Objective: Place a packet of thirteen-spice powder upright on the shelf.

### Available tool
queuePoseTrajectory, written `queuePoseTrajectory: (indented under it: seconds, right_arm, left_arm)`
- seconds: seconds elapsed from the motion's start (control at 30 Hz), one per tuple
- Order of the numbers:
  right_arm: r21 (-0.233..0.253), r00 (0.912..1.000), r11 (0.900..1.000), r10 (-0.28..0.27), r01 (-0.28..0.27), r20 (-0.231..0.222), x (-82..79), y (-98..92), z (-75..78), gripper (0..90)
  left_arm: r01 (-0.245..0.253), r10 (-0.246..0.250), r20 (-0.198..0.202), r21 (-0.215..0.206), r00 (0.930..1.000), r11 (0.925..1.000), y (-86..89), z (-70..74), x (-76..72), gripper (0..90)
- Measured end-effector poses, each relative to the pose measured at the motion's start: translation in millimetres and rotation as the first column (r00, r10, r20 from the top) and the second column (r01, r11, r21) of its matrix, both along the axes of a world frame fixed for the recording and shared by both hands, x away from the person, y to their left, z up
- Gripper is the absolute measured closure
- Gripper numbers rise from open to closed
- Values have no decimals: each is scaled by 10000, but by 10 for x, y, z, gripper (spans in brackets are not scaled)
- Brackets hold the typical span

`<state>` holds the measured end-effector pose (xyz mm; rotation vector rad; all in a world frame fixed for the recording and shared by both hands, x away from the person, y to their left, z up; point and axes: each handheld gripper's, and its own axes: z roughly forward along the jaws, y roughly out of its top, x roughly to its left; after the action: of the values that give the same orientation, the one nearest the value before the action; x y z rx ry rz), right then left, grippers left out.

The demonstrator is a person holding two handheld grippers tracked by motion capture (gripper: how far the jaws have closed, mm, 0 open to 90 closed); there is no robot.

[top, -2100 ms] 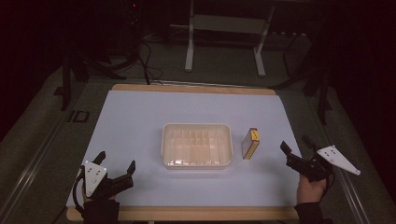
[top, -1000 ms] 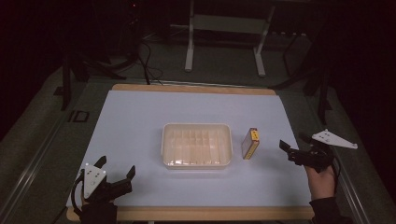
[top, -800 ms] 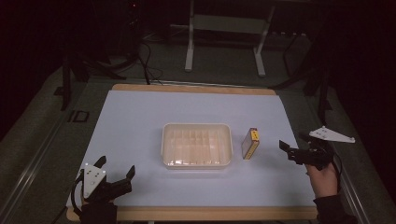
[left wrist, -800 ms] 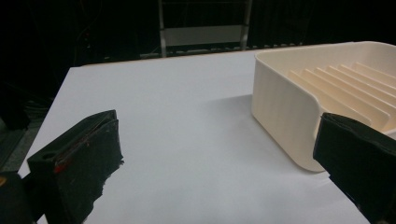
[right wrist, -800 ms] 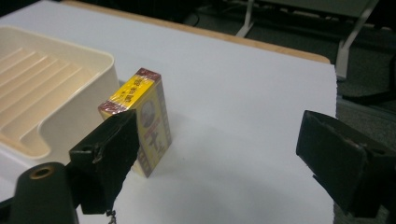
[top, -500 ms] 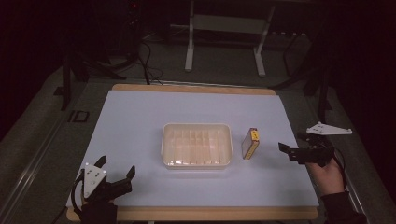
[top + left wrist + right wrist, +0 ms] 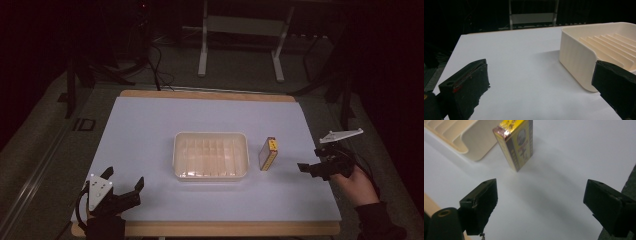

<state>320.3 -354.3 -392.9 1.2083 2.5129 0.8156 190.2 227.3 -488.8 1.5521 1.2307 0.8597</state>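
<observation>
A cream ribbed tray (image 7: 211,155) lies in the middle of the white sheet, with nothing in it. Just right of it a small yellow and brown box (image 7: 268,153) stands on its long edge. My right gripper (image 7: 310,161) hovers open at the sheet's right edge, its jaws pointing left at the box. In the right gripper view the box (image 7: 517,142) stands ahead of the open right gripper (image 7: 541,192), beside the tray's corner (image 7: 471,142). My left gripper (image 7: 124,178) rests open at the front left corner. From the left gripper (image 7: 540,72) the tray's wall (image 7: 579,57) shows at right.
The white sheet (image 7: 150,130) covers a wooden table whose edge (image 7: 210,229) runs along the front. Behind the table stand metal frame legs (image 7: 202,45) and cables on a dark floor. A rail (image 7: 40,165) runs along the left side.
My right gripper has turned and shifted slightly left toward the box, its grey plate rising. The left gripper sank a little toward the front edge, then stayed still.
</observation>
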Motion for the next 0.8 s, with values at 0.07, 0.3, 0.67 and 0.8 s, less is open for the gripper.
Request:
queuePoseTrajectory:
  seconds: [0.07, 0.3, 0.67, 0.8]
  right_arm:
    - [-76, 10000, 10000, 25, -26, -93, 10, -10, 6, 113]
    - [-544, 9945, 9936, 973, -993, -381, 76, -99, 50, 138]
    - [-1226, 9506, 9524, 2561, -2793, -1756, 74, -128, -6, 139]
    - [-1328, 9307, 9371, 2887, -3228, -2247, 63, -115, -66, 141]
  left_arm:
    - [-2, 2, -19, -20, 10000, 10000, 3, -4, 4, 13]
    - [-96, 96, -17, -23, 10000, 10000, 11, -3, 6, 13]
    - [-178, 177, -74, -73, 9998, 9998, 18, -9, 13, 13]
    - [-194, 195, -82, 40, 9998, 9998, 14, -9, 18, 13]
